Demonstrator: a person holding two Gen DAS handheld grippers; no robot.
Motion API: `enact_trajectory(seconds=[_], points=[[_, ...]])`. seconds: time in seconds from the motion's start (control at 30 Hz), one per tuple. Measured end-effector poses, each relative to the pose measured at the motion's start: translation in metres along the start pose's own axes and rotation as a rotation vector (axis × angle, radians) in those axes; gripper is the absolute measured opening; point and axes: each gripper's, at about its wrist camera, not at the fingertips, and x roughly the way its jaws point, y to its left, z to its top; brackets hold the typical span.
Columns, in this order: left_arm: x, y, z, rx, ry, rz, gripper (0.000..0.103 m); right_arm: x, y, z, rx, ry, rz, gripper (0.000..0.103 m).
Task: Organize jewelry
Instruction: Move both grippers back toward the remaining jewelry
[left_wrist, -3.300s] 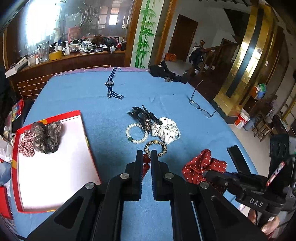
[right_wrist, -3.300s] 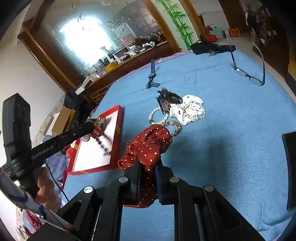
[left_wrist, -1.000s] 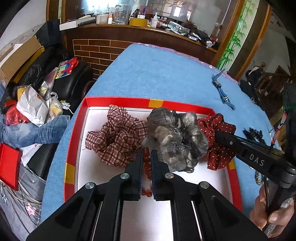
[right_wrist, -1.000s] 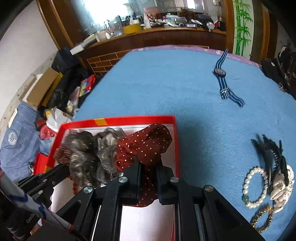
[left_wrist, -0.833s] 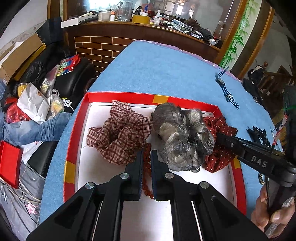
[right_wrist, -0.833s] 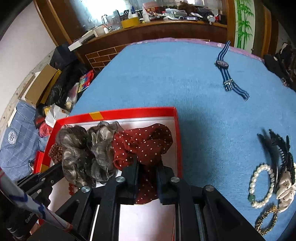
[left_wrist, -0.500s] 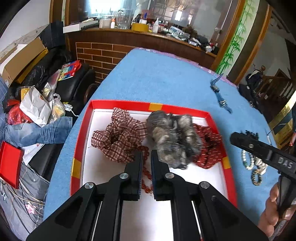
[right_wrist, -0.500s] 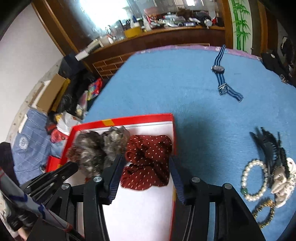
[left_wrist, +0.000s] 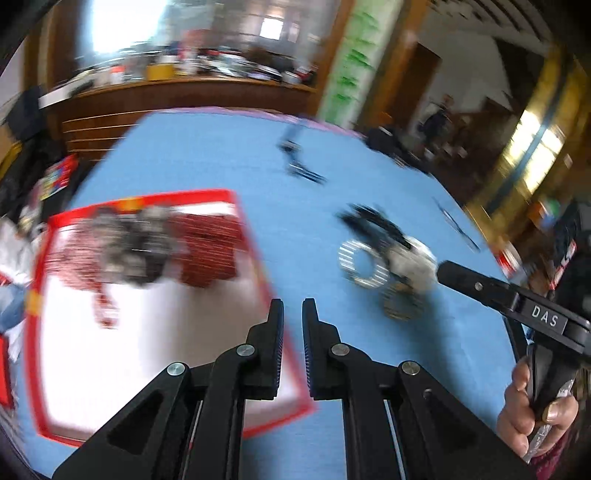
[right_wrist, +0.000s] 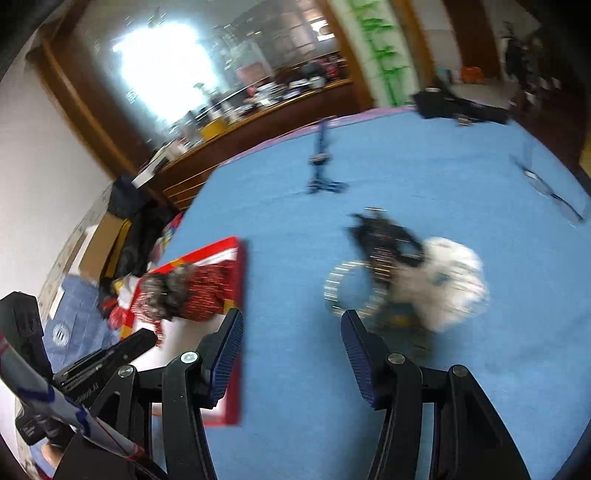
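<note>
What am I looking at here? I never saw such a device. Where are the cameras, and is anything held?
A person carries two hand-held claws, each with two fingers. Each picture comes from a camera on one claw, looking along its fingers. The left claw is shut and empty. The right claw has just been opening, with nothing between its fingers. On the blue table stands a red tray with scrunchies in it; apart from it lie a pearl bracelet, a white scrunchie and a black hair clip.

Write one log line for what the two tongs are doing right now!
left tongs: shut, empty | right tongs: open, just opened, empty | red dotted scrunchie: in red tray | pearl bracelet: on blue cloth
</note>
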Motion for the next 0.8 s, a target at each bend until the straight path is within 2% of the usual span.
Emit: enact_trajectory(seconds=[0.17, 0.23, 0.47, 0.63, 0.8], points=[[0.041, -0.066, -0.002, 0.080, 0.084, -0.023, 0.013, -0.041, -0.059, -0.010, 0.075, -0.039, -0.042, 0.059], [0.056, -0.081, -0.001, 0.089, 0.107, 0.001, 0.013, -0.056, -0.075, -0.014, 0.093, -0.053, -0.047, 0.059], [0.098, -0.087, 0.011, 0.048, 0.163, 0.097, 0.014, -0.099, -0.113, -0.024, 0.120, -0.099, -0.040, 0.059], [0.113, -0.085, 0.013, 0.031, 0.187, 0.128, 0.014, -0.109, -0.125, -0.029, 0.140, -0.103, -0.023, 0.059], [0.125, -0.096, 0.009, 0.063, 0.199, 0.136, 0.014, -0.114, -0.133, -0.030, 0.157, -0.106, -0.013, 0.059]])
